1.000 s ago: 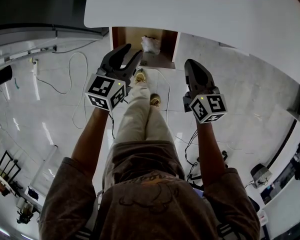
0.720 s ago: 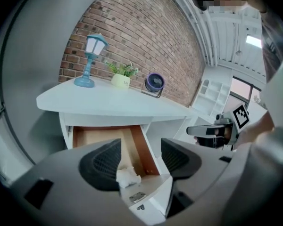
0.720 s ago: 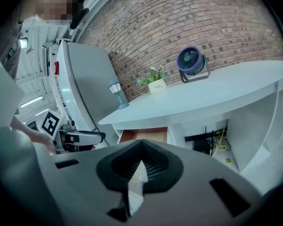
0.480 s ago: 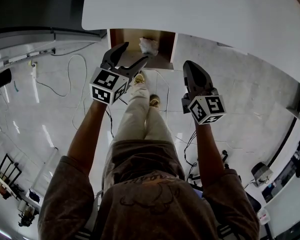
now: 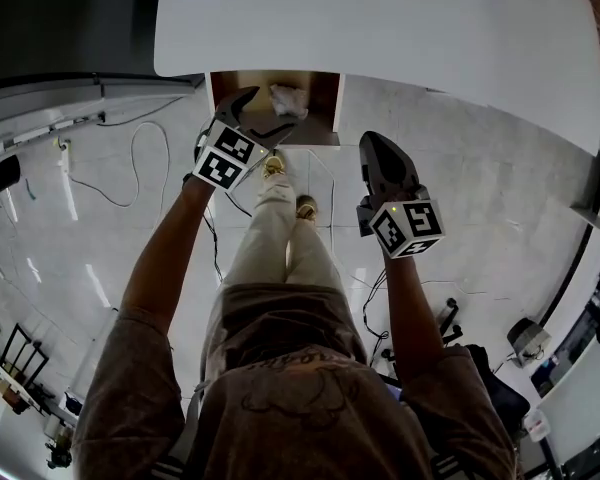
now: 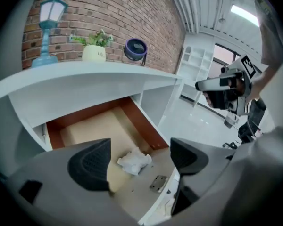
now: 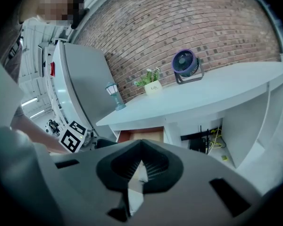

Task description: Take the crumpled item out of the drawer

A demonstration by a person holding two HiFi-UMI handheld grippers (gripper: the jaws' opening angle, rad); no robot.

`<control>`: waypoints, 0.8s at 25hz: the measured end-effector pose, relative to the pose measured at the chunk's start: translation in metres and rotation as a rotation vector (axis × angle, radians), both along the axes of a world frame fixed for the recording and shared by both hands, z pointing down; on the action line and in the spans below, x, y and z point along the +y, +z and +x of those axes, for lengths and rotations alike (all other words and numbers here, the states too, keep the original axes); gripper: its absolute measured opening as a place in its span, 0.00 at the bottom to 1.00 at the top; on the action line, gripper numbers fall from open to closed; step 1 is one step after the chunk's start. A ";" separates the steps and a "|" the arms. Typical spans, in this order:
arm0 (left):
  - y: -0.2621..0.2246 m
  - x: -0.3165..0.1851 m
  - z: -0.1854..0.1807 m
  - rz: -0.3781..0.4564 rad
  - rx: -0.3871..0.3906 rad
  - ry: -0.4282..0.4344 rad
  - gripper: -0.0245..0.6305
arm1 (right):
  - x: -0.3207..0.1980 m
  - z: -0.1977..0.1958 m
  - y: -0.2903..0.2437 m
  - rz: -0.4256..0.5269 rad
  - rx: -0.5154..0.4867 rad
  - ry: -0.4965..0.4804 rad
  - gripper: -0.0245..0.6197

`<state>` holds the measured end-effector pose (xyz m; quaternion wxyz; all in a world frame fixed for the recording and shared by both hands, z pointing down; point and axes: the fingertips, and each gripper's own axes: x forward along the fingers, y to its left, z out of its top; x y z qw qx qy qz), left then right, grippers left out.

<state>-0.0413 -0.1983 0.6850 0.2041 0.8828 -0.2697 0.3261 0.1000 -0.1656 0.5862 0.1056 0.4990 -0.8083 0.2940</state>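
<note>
The left gripper (image 5: pixel 273 105) is being held over the open drawer (image 6: pixel 85 128). Its jaws have just been opening wide and are gripping nothing, so the crumpled item (image 6: pixel 134 161) near the drawer's front is being framed between them, untouched. The right gripper (image 7: pixel 140 166) is being kept aside, jaws together.

Drawer (image 6: pixel 142 122): pulled out beneath the table (image 6: pixel 94 76).
Crumpled item (image 6: pixel 134 162): in the drawer, near its front, toward the right side.
Tabletop: lamp (image 6: pixel 46 32) left, plant pot (image 6: pixel 94 53) middle, fan (image 6: pixel 135 48) right.
</note>
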 end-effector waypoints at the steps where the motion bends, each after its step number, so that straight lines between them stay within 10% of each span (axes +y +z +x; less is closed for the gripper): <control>1: 0.007 0.000 0.001 -0.006 -0.016 0.020 0.63 | 0.001 0.000 0.002 -0.002 0.001 0.006 0.03; 20: 0.112 -0.006 0.027 -0.103 -0.229 0.301 0.62 | 0.020 0.007 0.012 -0.049 0.010 0.088 0.03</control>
